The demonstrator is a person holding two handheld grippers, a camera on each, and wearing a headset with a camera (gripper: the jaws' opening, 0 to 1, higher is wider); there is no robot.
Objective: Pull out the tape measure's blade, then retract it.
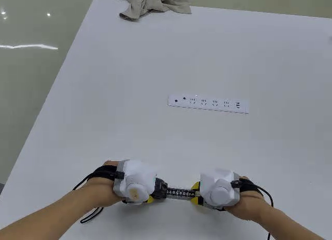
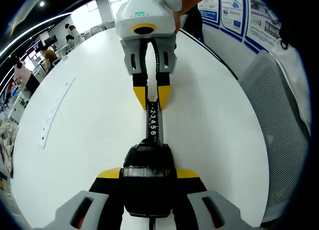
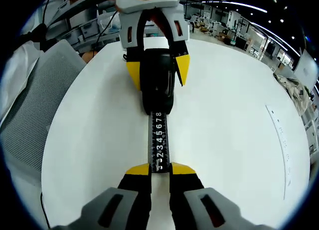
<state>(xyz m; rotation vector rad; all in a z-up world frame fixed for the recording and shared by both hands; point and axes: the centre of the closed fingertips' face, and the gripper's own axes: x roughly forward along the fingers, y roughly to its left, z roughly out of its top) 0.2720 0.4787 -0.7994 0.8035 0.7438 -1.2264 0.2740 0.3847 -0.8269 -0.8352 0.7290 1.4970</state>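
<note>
A black tape measure case (image 2: 148, 177) sits between the yellow-tipped jaws of my left gripper (image 2: 148, 172), which is shut on it. The same case (image 3: 158, 83) faces me in the right gripper view. A short length of numbered blade (image 3: 159, 143) runs out of the case to my right gripper (image 3: 159, 168), which is shut on the blade's tip. In the head view both grippers are low at the table's front edge, the left gripper (image 1: 153, 192) and the right gripper (image 1: 195, 193) facing each other with the blade (image 1: 180, 192) between them.
A white power strip (image 1: 208, 103) lies flat in the middle of the white table (image 1: 155, 68). A crumpled grey cloth (image 1: 154, 2) rests at the far edge. A grey mesh chair back (image 2: 279, 135) stands beside the table.
</note>
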